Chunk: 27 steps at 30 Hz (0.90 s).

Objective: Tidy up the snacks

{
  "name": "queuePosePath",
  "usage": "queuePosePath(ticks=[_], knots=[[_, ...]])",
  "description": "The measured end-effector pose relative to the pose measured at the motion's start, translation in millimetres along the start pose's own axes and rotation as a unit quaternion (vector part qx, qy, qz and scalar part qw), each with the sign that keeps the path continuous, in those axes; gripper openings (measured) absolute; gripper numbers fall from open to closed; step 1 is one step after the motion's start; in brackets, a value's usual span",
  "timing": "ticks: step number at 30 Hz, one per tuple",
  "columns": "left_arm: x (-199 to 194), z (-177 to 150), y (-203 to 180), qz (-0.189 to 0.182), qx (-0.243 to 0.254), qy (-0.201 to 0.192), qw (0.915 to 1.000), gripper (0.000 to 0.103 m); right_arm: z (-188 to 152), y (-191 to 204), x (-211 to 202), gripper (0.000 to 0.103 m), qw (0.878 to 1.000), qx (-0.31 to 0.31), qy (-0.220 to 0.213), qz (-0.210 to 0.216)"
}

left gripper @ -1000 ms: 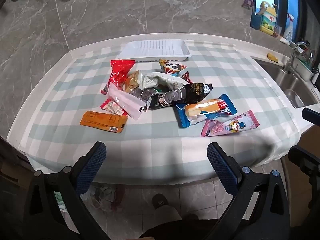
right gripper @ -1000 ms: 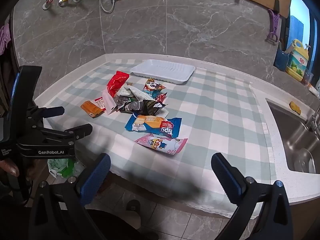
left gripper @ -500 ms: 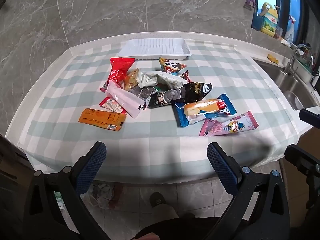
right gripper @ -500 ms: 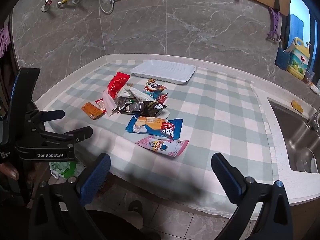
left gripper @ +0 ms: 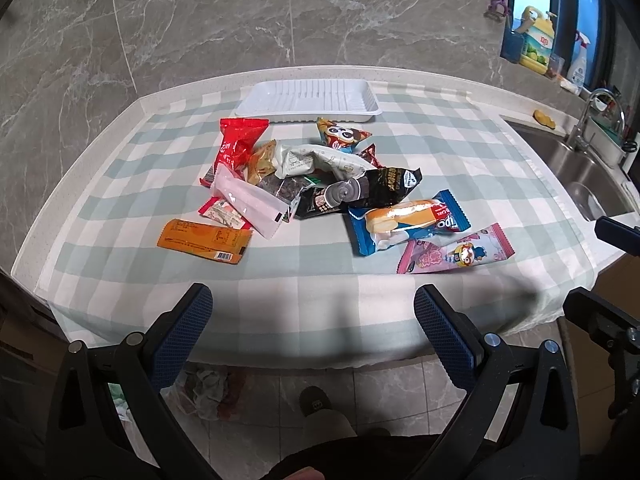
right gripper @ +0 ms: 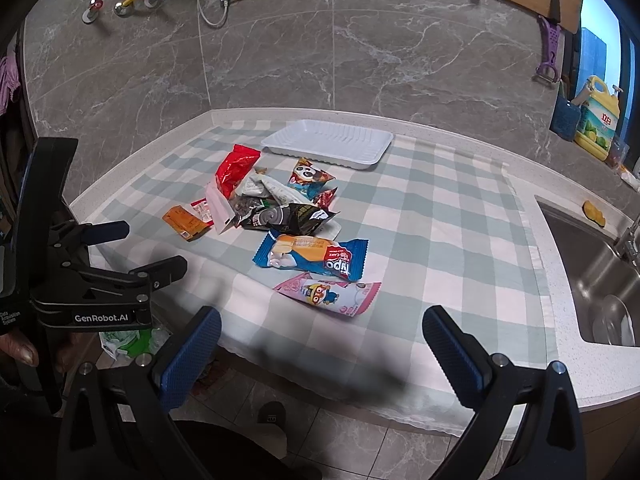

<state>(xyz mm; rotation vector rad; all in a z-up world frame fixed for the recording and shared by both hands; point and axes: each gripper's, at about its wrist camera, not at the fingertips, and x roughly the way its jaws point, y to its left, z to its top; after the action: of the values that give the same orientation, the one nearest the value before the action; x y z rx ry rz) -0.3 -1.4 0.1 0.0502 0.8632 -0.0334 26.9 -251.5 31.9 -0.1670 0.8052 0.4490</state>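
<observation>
The checked cloth (right gripper: 460, 208) is carrying a snack pile (left gripper: 320, 184) in front of the empty white tray (left gripper: 308, 98). Nearest the front cloth edge, the pink packet (right gripper: 330, 294) is lying crosswise, ahead of the right gripper (right gripper: 320, 344), likely the nearer one. The left gripper (left gripper: 312, 320) is hovering off that edge; both jaws are gaping wide, holding nothing.

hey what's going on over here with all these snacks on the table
A person holds a claw in each hand at the table's near edge. The left claw and right claw are both open and empty. The snack packets lie heaped on the checked cloth; the white tray behind them holds nothing yet.
</observation>
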Motion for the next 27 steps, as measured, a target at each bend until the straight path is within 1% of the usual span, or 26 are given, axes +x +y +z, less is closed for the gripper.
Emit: queuePosePath(ticks=[27], knots=[[-3.9, 2.3, 1.8, 0.005, -0.004, -0.003, 1.0, 0.102, 2.7, 2.2, -1.0, 0.103, 1.0, 0.001, 0.0, 0.001]])
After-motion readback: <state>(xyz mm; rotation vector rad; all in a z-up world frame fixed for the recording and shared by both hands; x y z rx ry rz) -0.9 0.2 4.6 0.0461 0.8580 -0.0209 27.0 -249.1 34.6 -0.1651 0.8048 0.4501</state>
